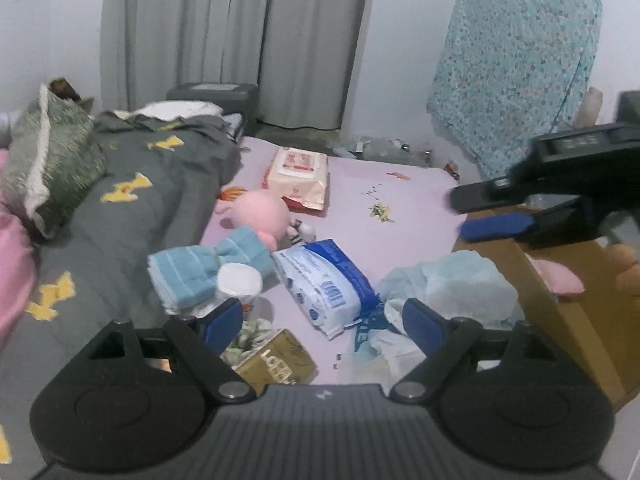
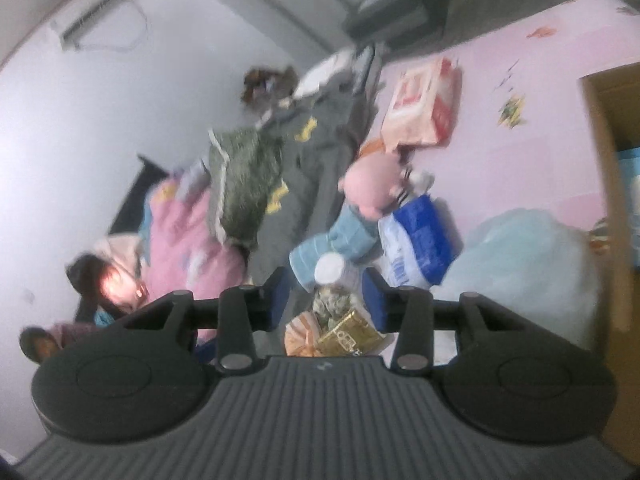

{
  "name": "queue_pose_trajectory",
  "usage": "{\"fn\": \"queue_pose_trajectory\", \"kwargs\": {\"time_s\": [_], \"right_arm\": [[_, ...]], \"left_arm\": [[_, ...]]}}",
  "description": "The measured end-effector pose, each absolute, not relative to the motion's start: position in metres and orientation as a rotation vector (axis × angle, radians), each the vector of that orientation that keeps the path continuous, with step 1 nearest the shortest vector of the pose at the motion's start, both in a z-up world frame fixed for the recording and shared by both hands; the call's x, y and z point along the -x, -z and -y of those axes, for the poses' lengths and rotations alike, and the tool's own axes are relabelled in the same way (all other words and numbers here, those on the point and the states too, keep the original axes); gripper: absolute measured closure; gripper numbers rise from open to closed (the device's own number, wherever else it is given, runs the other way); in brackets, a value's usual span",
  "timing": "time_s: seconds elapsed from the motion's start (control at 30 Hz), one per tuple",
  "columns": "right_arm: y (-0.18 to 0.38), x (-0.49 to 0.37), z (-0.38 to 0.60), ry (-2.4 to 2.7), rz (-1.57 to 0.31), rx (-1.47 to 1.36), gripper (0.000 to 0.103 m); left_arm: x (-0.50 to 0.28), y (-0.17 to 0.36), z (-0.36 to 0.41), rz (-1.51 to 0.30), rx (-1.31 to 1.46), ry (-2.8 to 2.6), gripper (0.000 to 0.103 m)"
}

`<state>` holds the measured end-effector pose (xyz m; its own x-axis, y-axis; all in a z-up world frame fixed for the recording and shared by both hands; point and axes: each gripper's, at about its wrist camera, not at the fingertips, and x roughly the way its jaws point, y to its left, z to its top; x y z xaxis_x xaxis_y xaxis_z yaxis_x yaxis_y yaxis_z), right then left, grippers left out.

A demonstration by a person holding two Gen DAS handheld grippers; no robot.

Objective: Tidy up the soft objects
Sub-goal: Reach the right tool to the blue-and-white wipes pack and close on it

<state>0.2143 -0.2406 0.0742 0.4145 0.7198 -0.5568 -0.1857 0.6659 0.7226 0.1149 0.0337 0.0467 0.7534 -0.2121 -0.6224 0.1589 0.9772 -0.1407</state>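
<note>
No brand legible on gold box (image 1: 276,360), blue-white pack (image 1: 328,284); lettering blurred.

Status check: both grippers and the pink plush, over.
Left gripper open, empty. Right gripper open, empty, over the cardboard box. Pink plush untouched on bed, blue towel lying against it.

- Left wrist view: upright, close above the pink bedsheet (image 1: 400,200), faces the curtains.
- Right wrist view: rolled sideways, equally near.
- Shared: round pink plush toy (image 1: 260,212) (image 2: 370,190) beyond both jaws.
</note>
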Motion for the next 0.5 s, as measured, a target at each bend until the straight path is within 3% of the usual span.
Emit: {"fn": "queue_pose_trajectory", "kwargs": {"time_s": [0.3,0.5], "right_arm": [[-0.034,-0.3,0.193,-0.556,-1.191,-0.554,0.061],[0.011,-0.354,0.179,-0.506,-1.294,-0.508,0.056]], "left_arm": [[-0.183,-0.01,-0.019,-0.803,0.164,0.249,0.034],[-0.235,0.024,-0.011,-0.958,0.22,0.261,0.035]]}}
